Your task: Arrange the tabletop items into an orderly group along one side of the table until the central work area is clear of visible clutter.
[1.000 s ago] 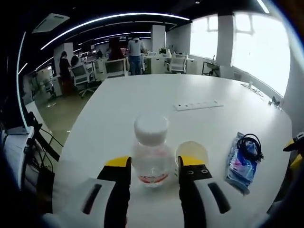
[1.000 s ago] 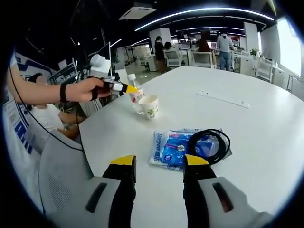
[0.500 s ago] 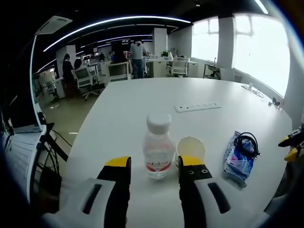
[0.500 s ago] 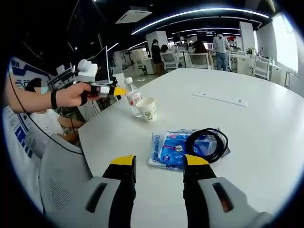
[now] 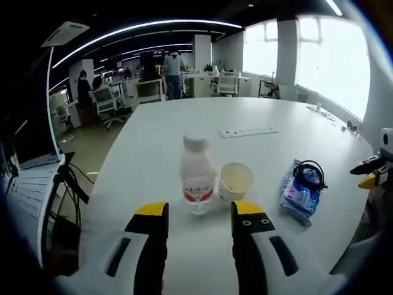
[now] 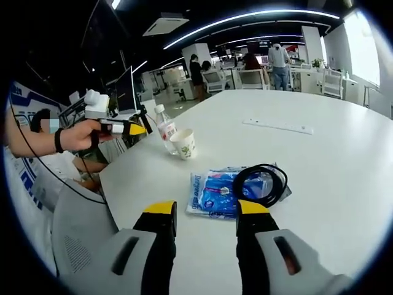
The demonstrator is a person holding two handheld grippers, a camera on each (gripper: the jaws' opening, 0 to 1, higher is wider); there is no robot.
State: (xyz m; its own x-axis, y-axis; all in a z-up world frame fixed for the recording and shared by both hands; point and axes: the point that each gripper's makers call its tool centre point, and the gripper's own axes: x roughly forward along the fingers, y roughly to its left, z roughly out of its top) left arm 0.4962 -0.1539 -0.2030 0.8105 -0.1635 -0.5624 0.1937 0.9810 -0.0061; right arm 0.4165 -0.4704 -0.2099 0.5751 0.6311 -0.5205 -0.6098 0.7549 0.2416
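Note:
A clear water bottle (image 5: 197, 176) with a white cap and red label stands upright near the table's edge, with a paper cup (image 5: 236, 181) just to its right. My left gripper (image 5: 198, 209) is open, drawn back a short way from the bottle with nothing between its jaws. A blue wipes packet (image 5: 298, 195) with a coiled black cable (image 5: 309, 176) on top lies further right. In the right gripper view my right gripper (image 6: 206, 209) is open just short of the packet (image 6: 220, 193) and cable (image 6: 258, 182). The bottle (image 6: 165, 129), cup (image 6: 184, 144) and left gripper (image 6: 136, 128) show beyond.
A white power strip (image 5: 247, 131) lies flat on the round white table (image 5: 184, 123) beyond the bottle; it also shows as a power strip (image 6: 277, 126) past the packet. Office chairs, desks and standing people fill the room behind. A person's hand (image 6: 72, 135) holds the left gripper.
My left gripper has let go of the bottle and pulled back from it; the bottle now stands free beside the cup. The right gripper has backed off slightly from the packet.

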